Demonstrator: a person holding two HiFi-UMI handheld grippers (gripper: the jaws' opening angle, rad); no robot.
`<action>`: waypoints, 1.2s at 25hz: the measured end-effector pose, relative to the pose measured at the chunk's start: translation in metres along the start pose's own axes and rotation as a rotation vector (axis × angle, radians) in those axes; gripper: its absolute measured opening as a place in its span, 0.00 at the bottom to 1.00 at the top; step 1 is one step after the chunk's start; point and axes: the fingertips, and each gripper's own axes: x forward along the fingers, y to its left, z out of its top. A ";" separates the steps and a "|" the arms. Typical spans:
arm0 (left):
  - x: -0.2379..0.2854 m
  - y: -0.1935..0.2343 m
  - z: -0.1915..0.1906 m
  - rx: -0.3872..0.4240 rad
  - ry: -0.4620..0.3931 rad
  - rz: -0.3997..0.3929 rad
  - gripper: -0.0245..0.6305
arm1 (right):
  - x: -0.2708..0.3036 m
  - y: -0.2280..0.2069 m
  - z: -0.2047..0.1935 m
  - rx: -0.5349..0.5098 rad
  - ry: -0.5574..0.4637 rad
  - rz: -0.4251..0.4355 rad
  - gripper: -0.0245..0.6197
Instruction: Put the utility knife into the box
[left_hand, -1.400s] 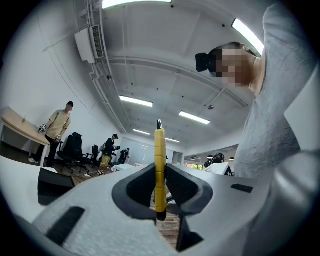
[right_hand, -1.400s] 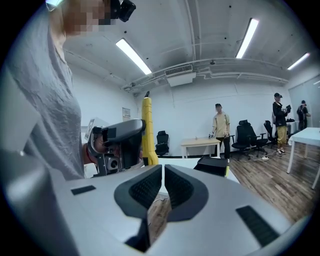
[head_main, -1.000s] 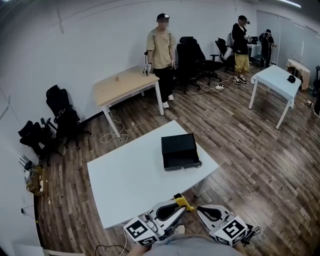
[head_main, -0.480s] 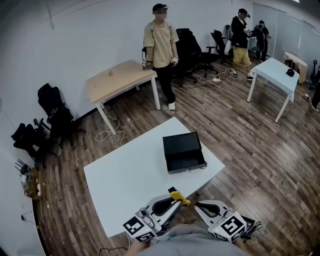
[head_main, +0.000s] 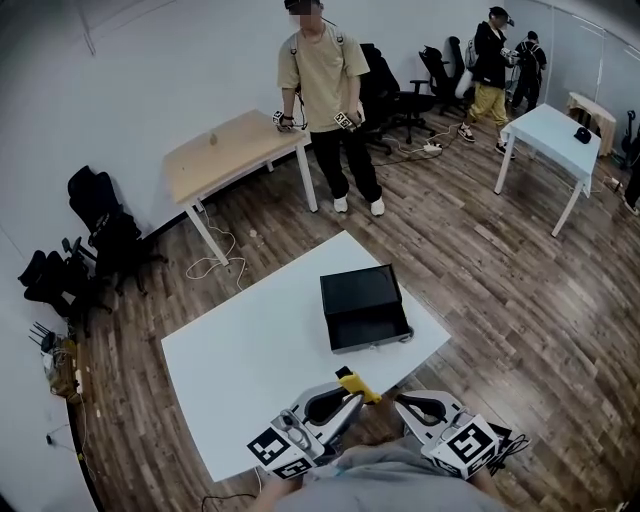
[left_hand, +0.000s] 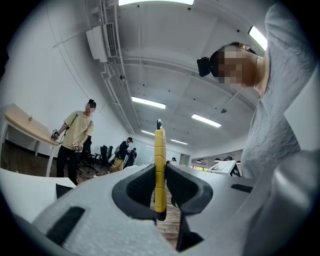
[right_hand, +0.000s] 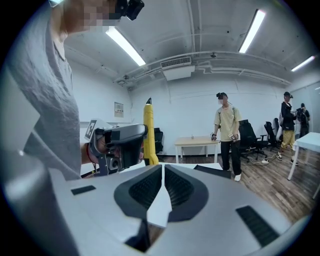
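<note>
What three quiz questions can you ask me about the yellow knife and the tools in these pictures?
1. True or false: the knife already lies inside the box.
2. Which tool is gripping the knife? A: the left tool. B: the right tool.
3. Fill in the gap: the box sits on a white ____.

Key: 1 false, the knife is up between a tool's jaws. 2 A; the right tool is shut on nothing. 3 table.
</note>
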 end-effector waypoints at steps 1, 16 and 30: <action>0.004 0.003 0.000 0.001 0.000 0.000 0.15 | 0.001 -0.006 0.001 -0.001 -0.003 -0.001 0.09; 0.061 0.043 -0.013 0.083 0.093 -0.002 0.15 | -0.003 -0.058 -0.008 0.015 -0.037 -0.040 0.09; 0.082 0.112 -0.057 0.141 0.259 0.032 0.15 | -0.007 -0.060 -0.016 0.056 -0.009 -0.025 0.09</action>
